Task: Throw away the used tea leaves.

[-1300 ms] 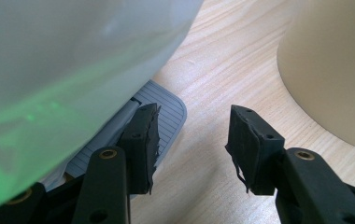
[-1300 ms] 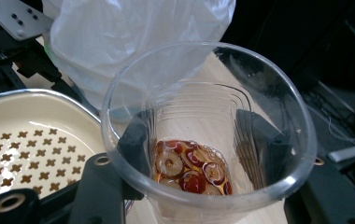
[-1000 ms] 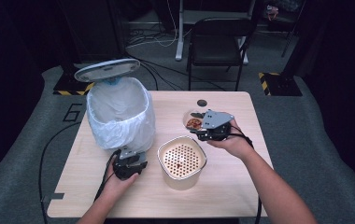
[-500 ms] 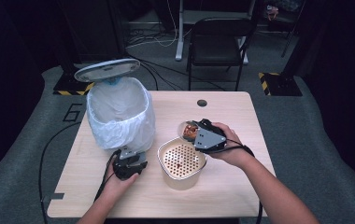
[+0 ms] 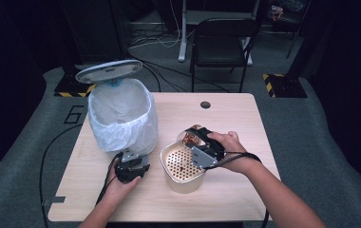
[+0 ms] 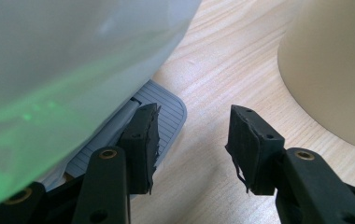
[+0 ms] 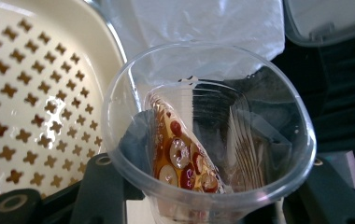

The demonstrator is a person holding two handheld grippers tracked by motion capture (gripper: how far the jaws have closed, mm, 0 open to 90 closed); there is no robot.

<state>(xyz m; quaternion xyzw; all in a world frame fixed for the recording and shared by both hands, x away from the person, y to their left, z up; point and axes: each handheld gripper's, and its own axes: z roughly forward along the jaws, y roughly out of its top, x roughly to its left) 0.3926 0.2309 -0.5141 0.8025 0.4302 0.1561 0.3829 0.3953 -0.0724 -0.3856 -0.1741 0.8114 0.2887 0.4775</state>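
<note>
Holding the clear cup point(image 7: 208, 140) tight between its jaws, the right gripper point(image 5: 198, 148) tips it at the rim of the cream strainer bowl point(image 5: 182, 164), and the tea with red fruit bits should go in slowly so nothing spills on the table point(image 5: 245, 123). Nearer the person, the left gripper point(image 6: 192, 140) has a gap between its jaws and grips nothing, resting by the bin's grey pedal point(image 6: 166, 112), with the white-bagged bin point(image 5: 121, 116) just behind
</note>
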